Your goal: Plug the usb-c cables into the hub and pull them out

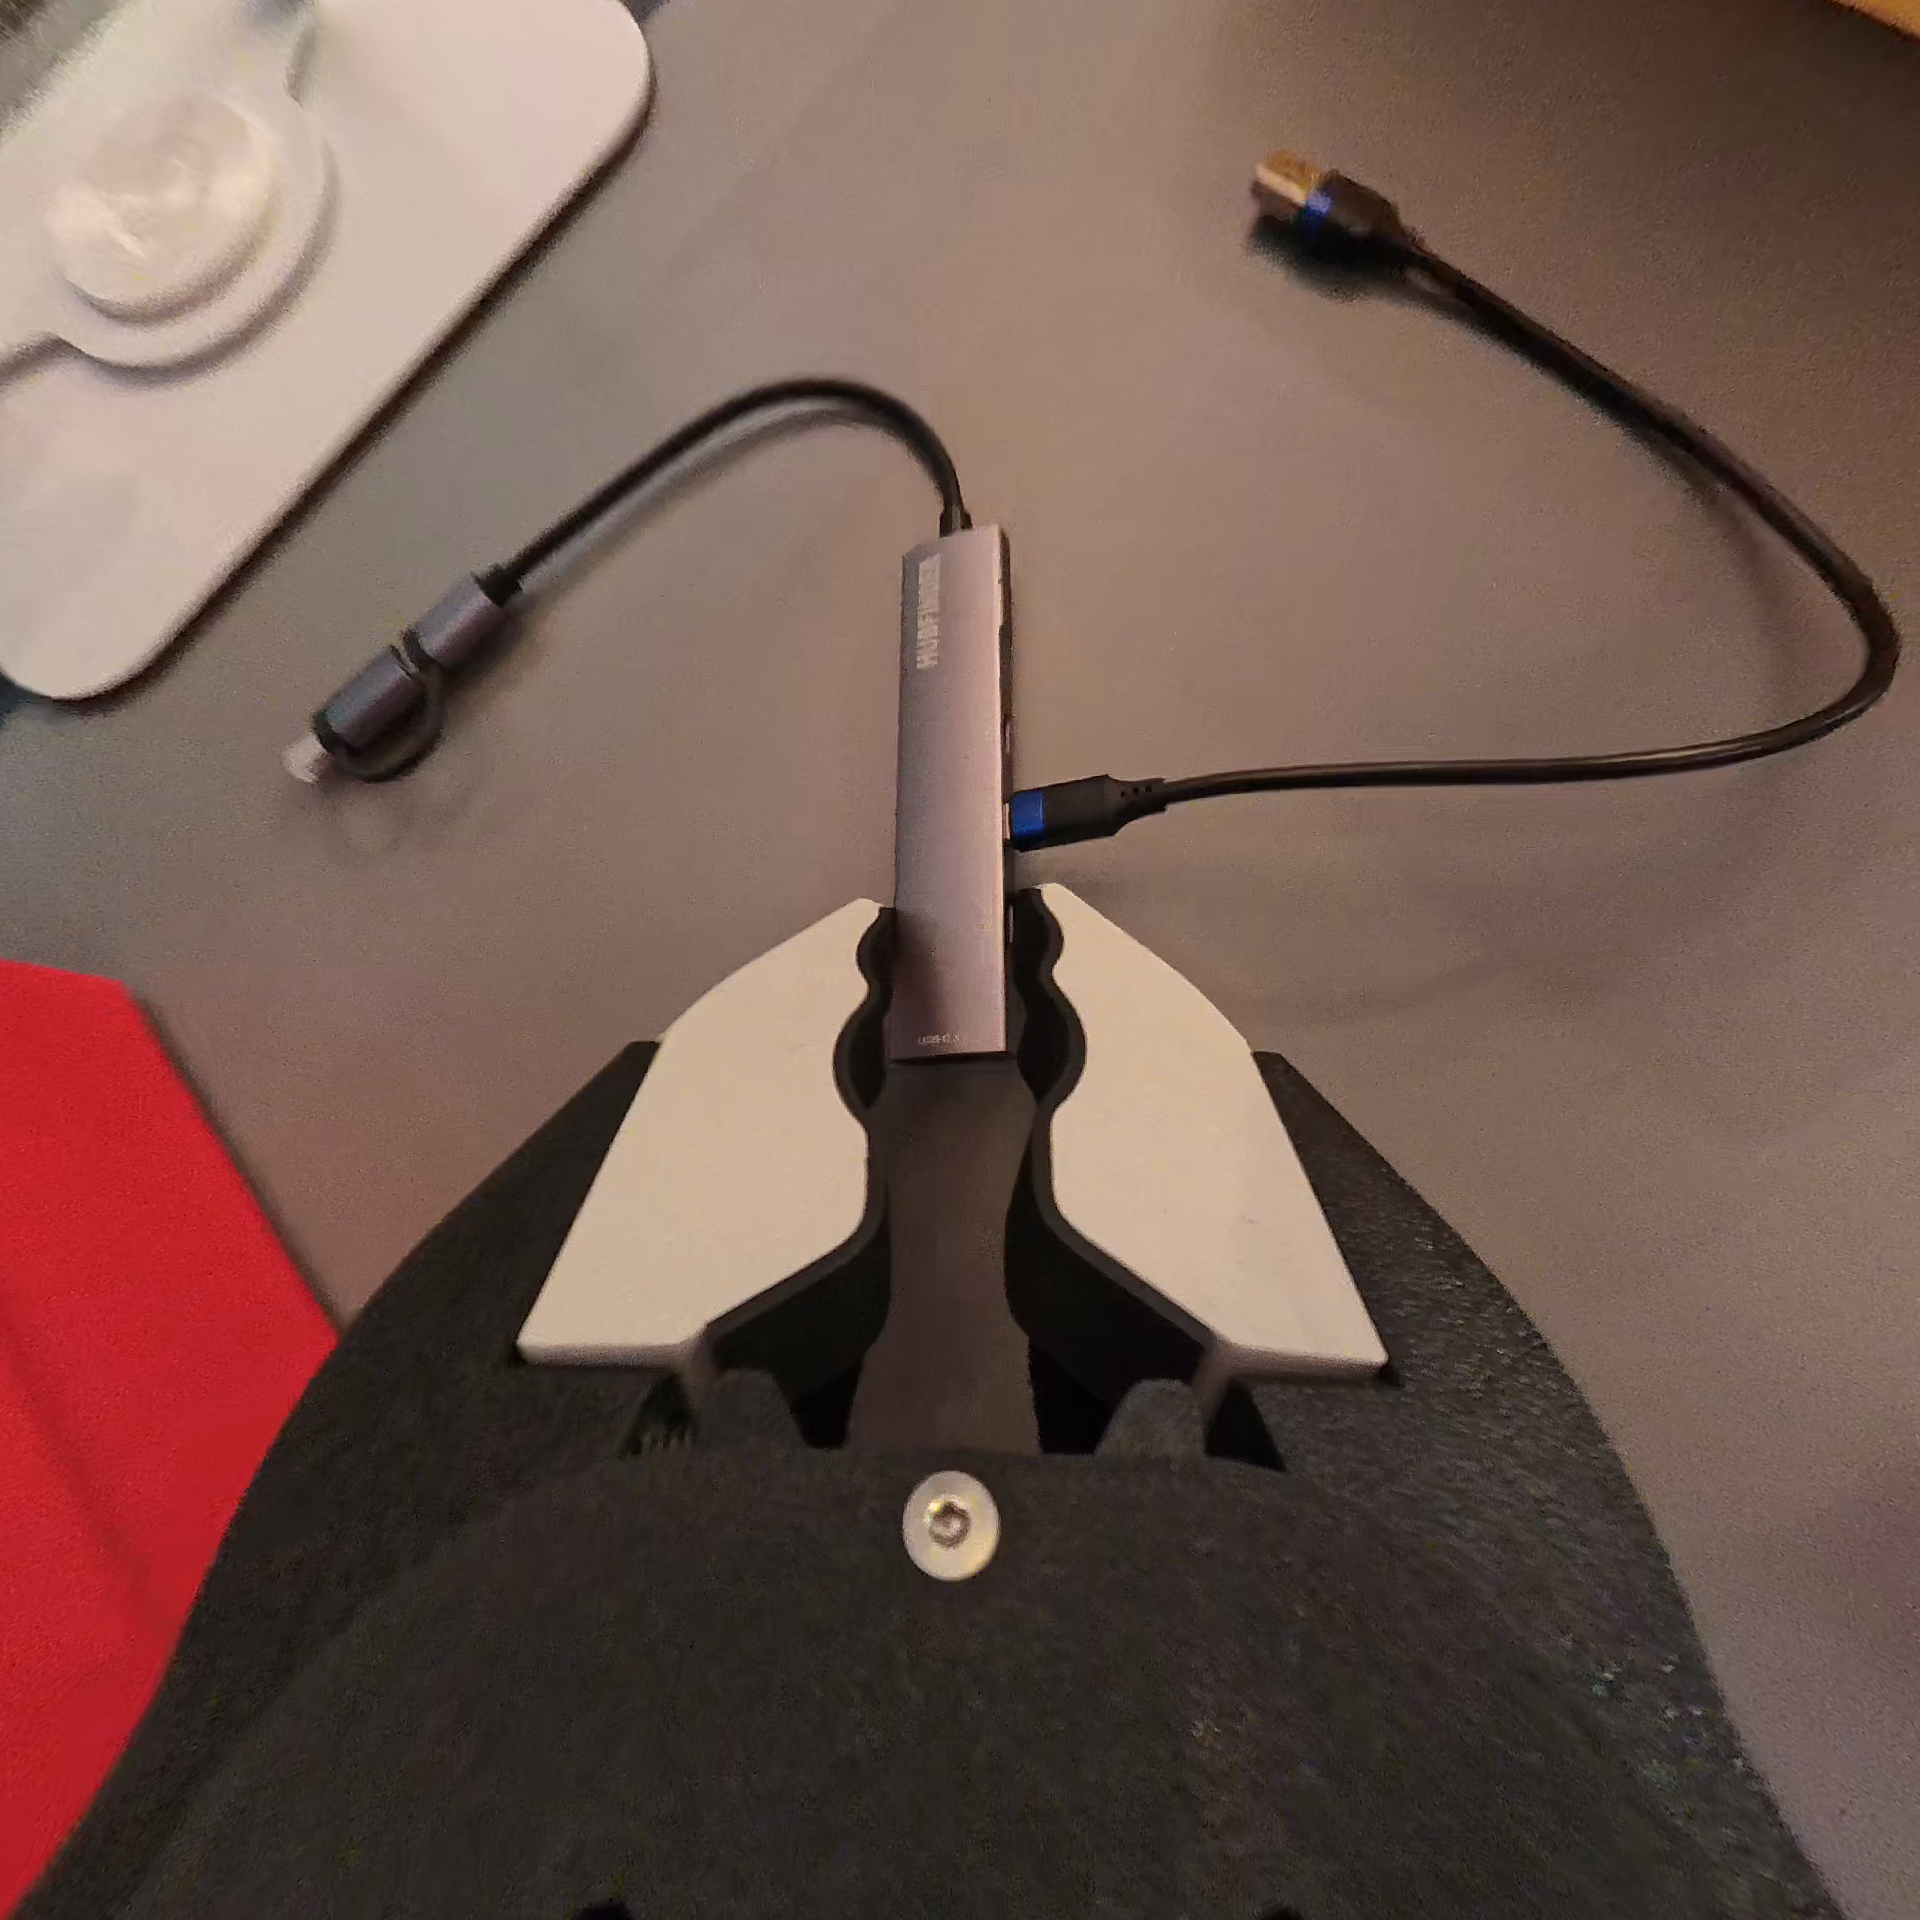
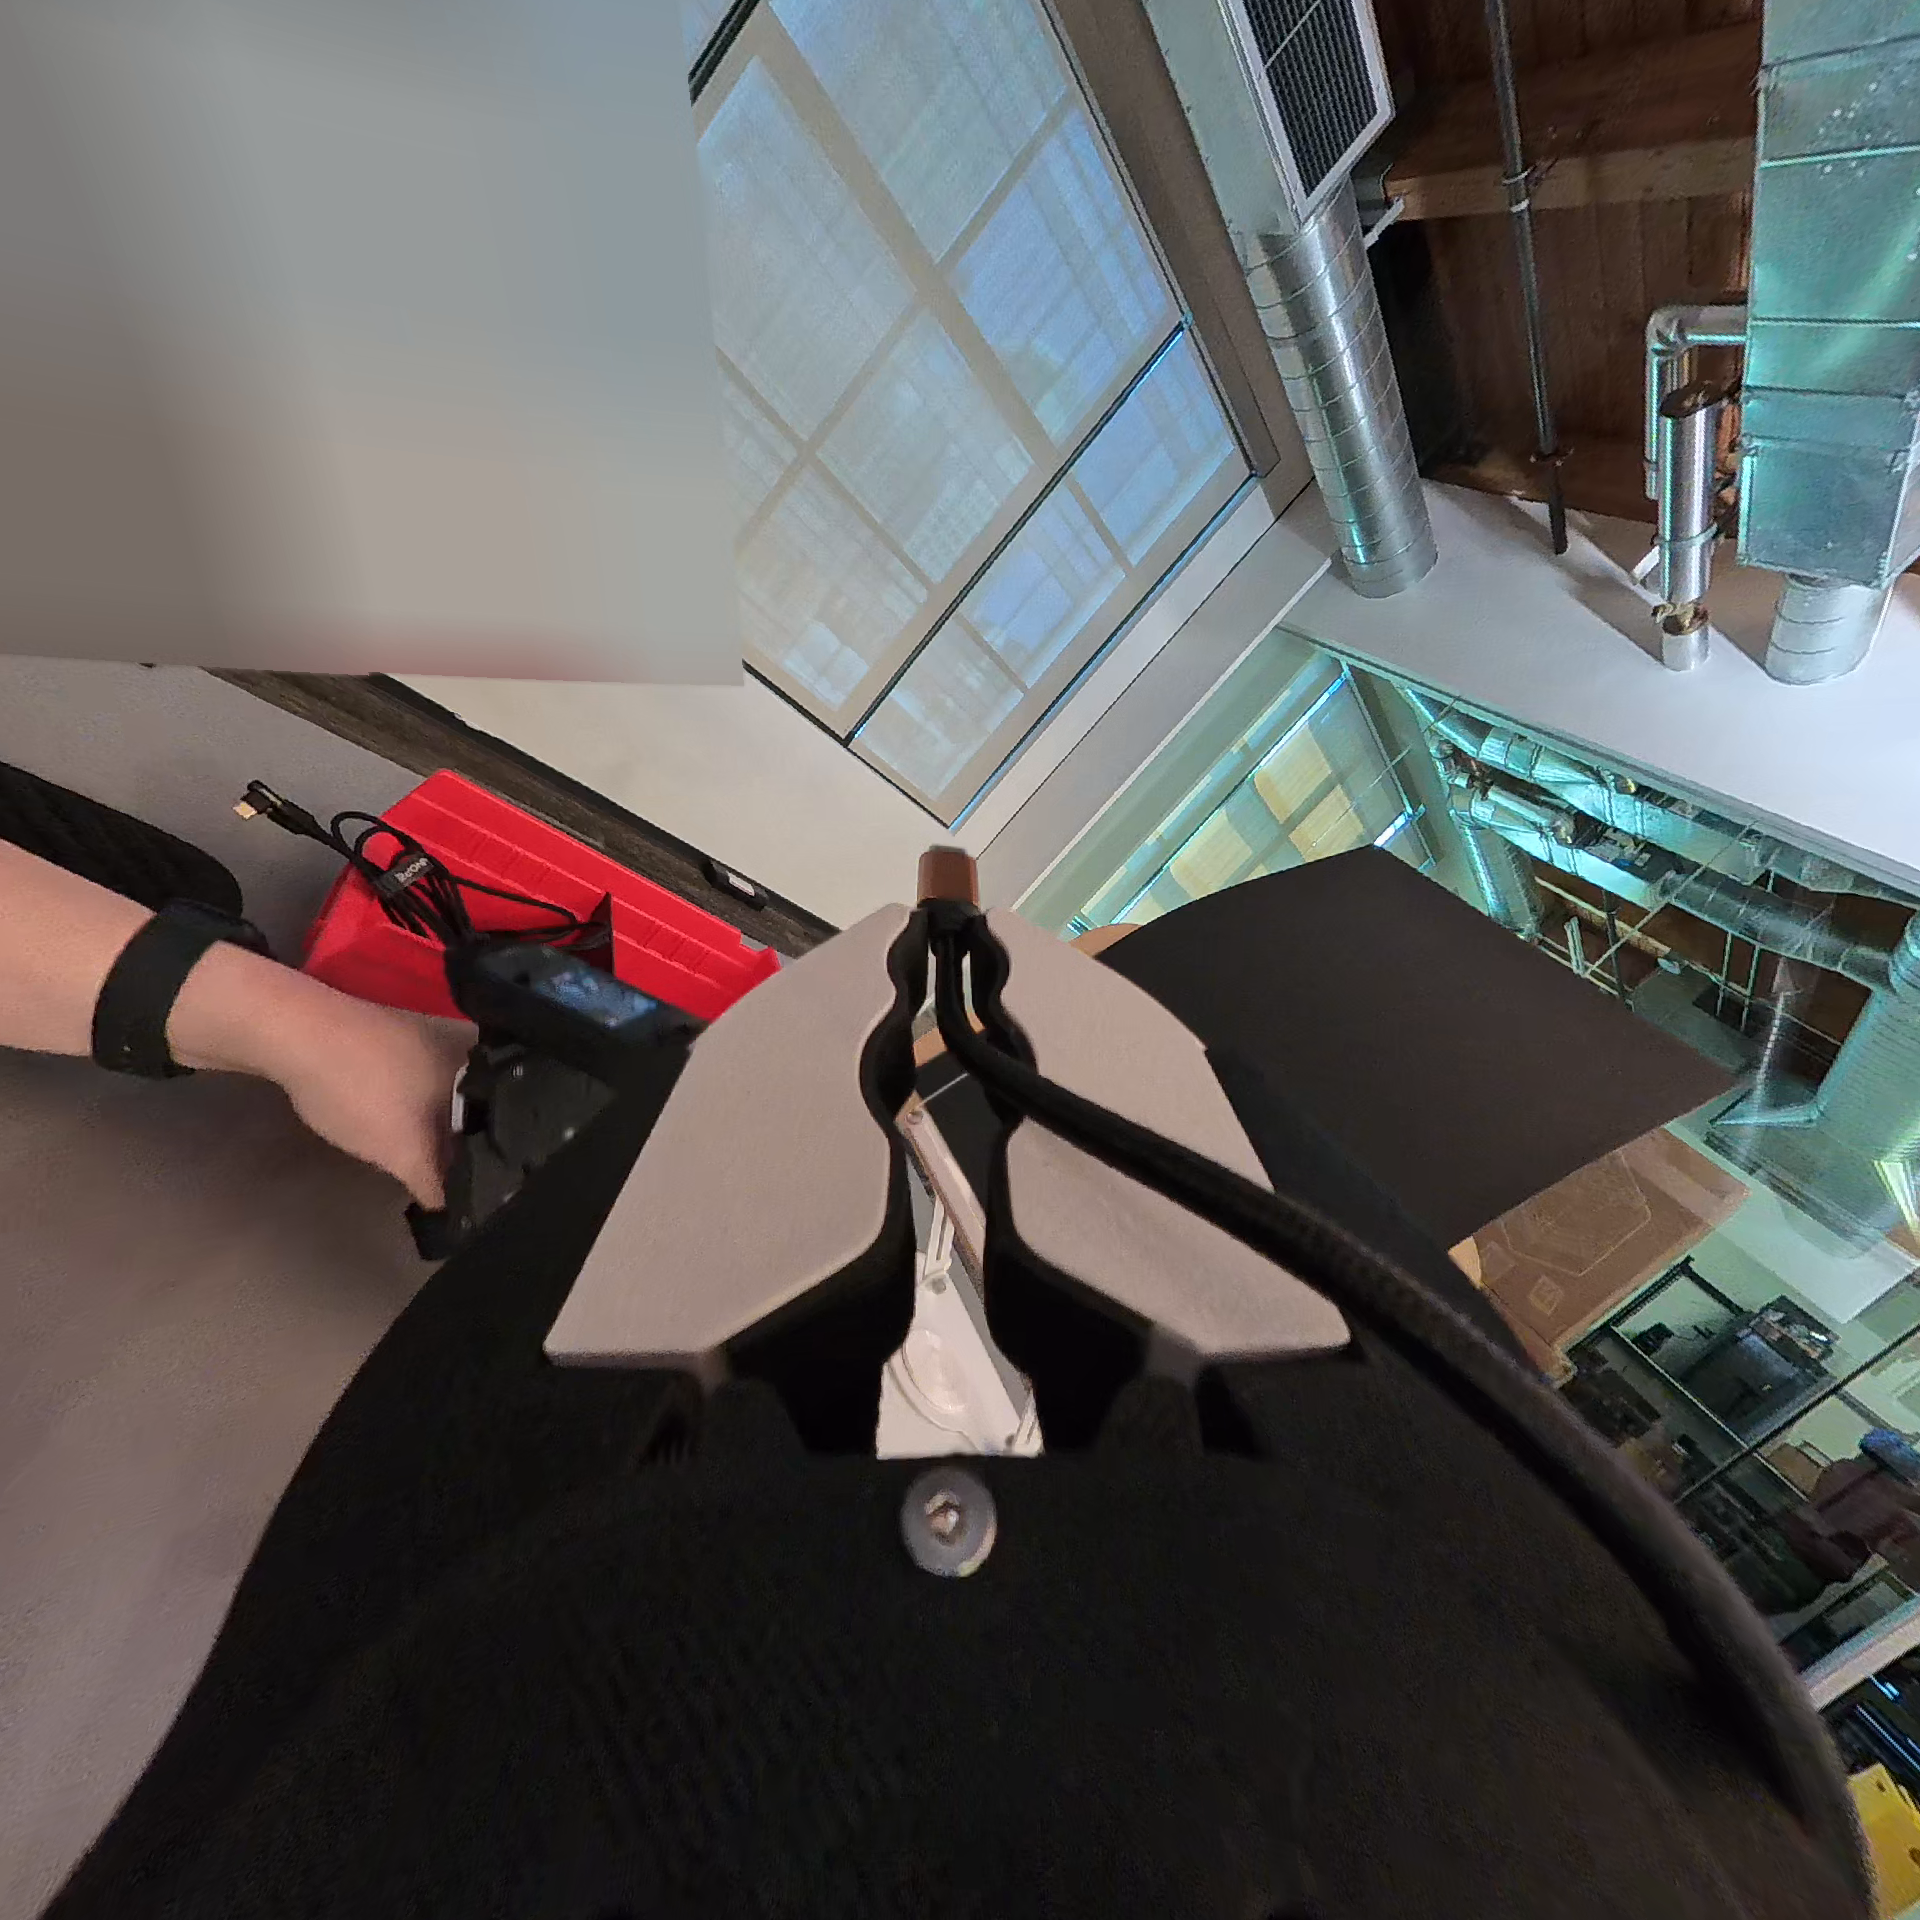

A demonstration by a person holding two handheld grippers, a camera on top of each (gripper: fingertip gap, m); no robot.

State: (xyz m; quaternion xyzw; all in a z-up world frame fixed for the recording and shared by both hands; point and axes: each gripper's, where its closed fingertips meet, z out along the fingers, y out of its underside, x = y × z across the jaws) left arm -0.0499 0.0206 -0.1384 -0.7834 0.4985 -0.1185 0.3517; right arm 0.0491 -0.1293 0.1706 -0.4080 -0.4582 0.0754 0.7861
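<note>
The near end of the grey hub (image 1: pixel 951 800) is clamped between the jaws of the left gripper (image 1: pixel 954 971) above the grey table (image 1: pixel 1351 520). A blue-collared cable (image 1: pixel 1558 764) is plugged into the hub's right side. A brown-tipped black cable (image 2: pixel 1039 1081) is pinched by the closed right gripper (image 2: pixel 948 935), raised toward the windows (image 2: pixel 966 416). A red bin (image 2: pixel 540 894) is seen far left.

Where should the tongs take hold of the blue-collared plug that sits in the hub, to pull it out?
Grip the black ribbed body of the plug, just behind its blue collar, coming from the hub's right side along the cable. The plug sticks out sideways from the hub, so a straight pull to the right should free it. The left tongs already clamp the hub's near end as a brace.
</note>
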